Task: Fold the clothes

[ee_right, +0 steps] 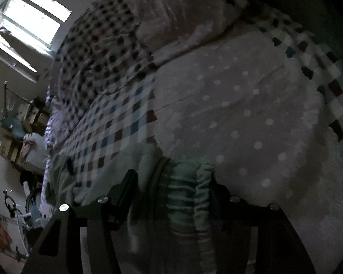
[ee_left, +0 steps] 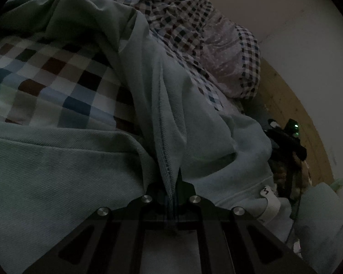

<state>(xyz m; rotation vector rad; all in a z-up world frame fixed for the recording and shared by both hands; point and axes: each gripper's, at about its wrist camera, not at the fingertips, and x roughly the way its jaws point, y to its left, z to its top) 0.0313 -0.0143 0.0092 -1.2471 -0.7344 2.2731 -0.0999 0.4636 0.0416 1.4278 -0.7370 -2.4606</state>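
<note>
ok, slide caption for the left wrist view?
Left gripper shut on seam of pale green knit garment, draped over checked bedspread.

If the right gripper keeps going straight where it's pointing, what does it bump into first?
Probably the green garment bunched between the right gripper fingers. Just past it lies the dotted pink blanket on the bed. Depth is hard to judge in this dim view.

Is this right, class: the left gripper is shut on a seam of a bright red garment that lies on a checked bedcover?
Not quite. In the left wrist view the left gripper is shut on a seam of a pale green garment, not a red one. It does lie on the checked bedcover.
</note>
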